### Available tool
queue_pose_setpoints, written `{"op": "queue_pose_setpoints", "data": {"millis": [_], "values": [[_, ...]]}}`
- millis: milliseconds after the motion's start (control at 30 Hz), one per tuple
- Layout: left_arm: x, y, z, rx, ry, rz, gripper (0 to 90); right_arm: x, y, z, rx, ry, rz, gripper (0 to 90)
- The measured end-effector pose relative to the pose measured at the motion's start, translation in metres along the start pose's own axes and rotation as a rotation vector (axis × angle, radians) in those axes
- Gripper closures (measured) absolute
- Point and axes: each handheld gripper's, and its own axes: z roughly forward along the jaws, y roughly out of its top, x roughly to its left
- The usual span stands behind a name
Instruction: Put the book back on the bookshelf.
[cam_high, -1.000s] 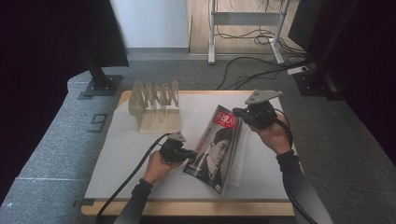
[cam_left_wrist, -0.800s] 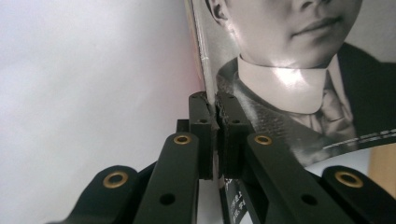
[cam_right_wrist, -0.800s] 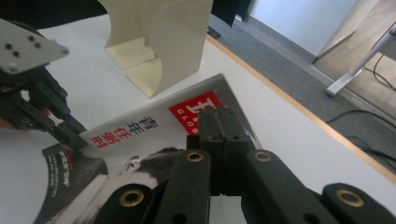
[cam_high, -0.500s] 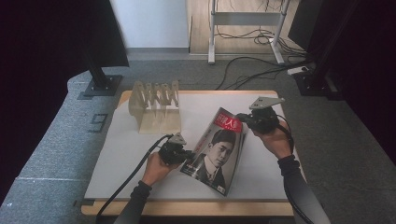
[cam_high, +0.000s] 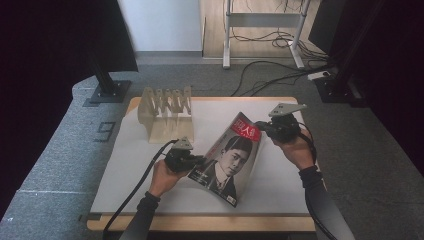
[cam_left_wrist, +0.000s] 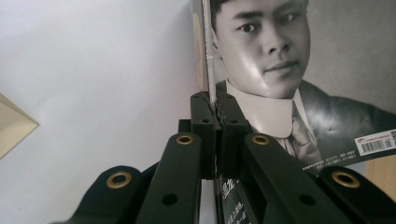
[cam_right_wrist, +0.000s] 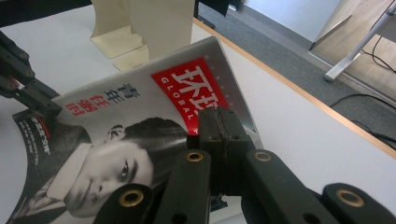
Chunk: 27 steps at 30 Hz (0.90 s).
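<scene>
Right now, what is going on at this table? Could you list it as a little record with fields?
Work in hand: a magazine gripped by two hand-held grippers over a white table
Left gripper: jaws shut on the magazine's spine edge
Right gripper: jaws shut on the magazine's top edge, beside the red title block
Magazine: cover up, black-and-white portrait, set askew
Nearby: a cream slotted rack standing at the table's far left, apart from the magazine
Surroundings: grey carpet, cables on the floor beyond
</scene>
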Motion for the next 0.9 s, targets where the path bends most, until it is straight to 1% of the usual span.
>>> {"op": "queue_pose_setpoints", "data": {"millis": [233,433,567,633,700,767,833,900], "values": [[0.001,0.003,-0.009,-0.030,-0.003,-0.007,88.0,-0.005,-0.007,0.001,0.011,0.000,0.021,88.7],[0.001,0.007,-0.017,-0.039,0.001,-0.009,88.1,-0.009,-0.016,0.005,0.027,0.008,0.044,88.3],[0.000,0.013,-0.025,-0.051,0.001,-0.011,88.1,-0.012,-0.021,0.007,0.042,0.014,0.055,85.3],[-0.001,0.016,-0.029,-0.056,0.002,-0.007,88.2,-0.013,-0.023,0.007,0.041,0.009,0.060,81.2],[-0.002,0.018,-0.033,-0.052,-0.002,0.000,88.2,-0.016,-0.024,0.006,0.039,0.001,0.068,74.2],[-0.004,0.021,-0.035,-0.043,0.012,0.010,88.2,-0.019,-0.025,0.004,0.038,-0.011,0.075,67.0],[-0.005,0.023,-0.037,-0.040,0.006,0.011,88.2,-0.021,-0.027,0.004,0.036,-0.003,0.091,58.7],[-0.006,0.024,-0.040,-0.036,0.003,0.021,88.2,-0.023,-0.029,0.005,0.038,0.003,0.092,51.8]]}}
